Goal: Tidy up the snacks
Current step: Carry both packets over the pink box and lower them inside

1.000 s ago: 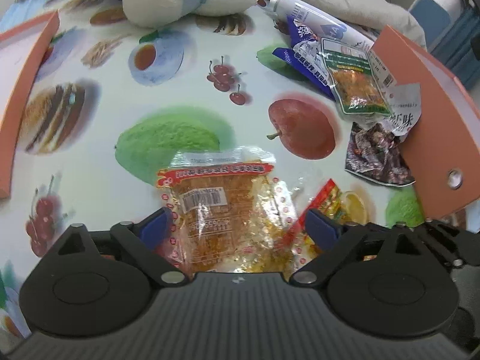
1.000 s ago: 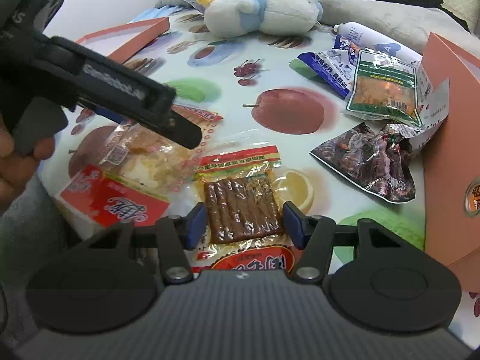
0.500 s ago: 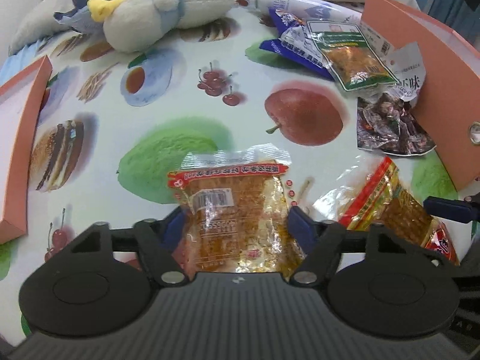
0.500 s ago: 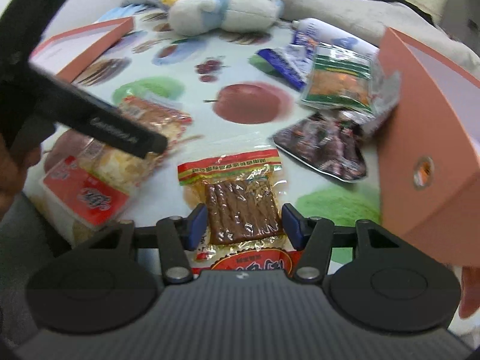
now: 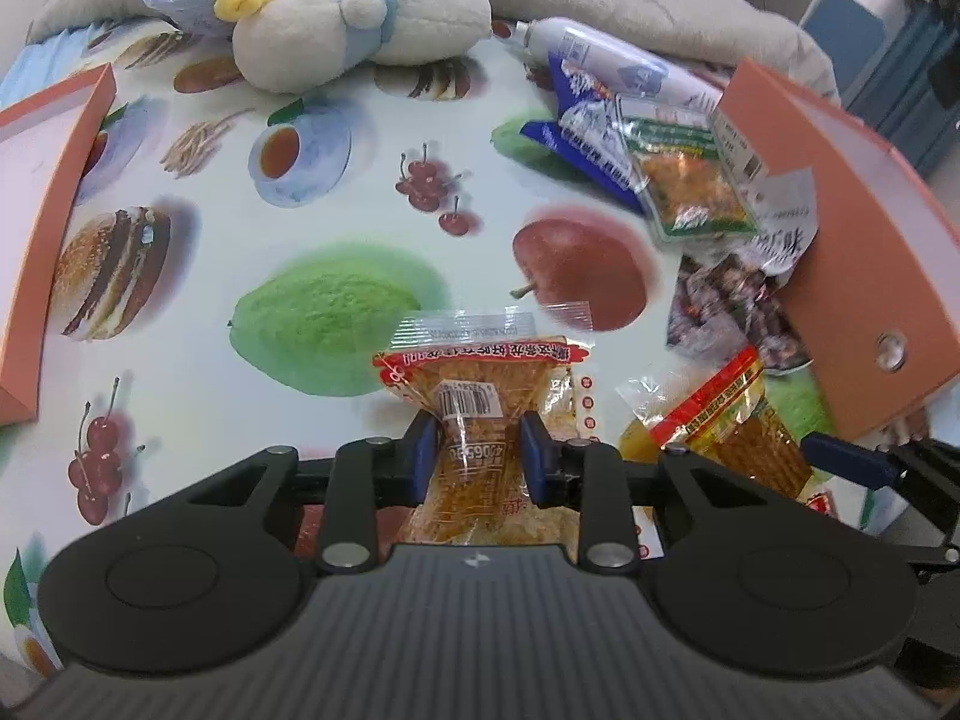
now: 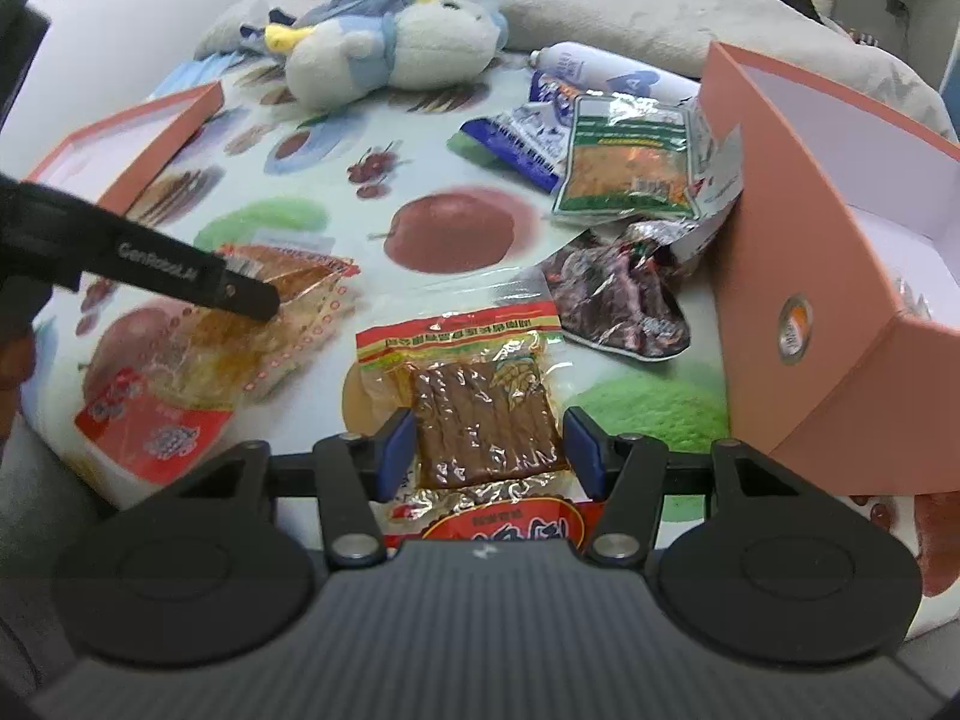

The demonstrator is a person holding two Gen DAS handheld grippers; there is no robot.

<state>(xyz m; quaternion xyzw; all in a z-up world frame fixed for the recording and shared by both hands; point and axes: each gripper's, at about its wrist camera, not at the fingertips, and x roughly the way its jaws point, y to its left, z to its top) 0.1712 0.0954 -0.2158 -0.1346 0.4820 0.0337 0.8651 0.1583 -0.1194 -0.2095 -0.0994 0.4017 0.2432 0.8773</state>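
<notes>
The left gripper (image 5: 474,456) is closing on the bun pack (image 5: 480,414) to lift it, while the right gripper (image 6: 487,447) clamps the brown-strip pack (image 6: 480,414) for boxing.

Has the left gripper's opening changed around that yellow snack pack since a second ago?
Yes. The left gripper jaws are closing onto the yellow snack pack, which lies where it did below the printed green fruit.
</notes>
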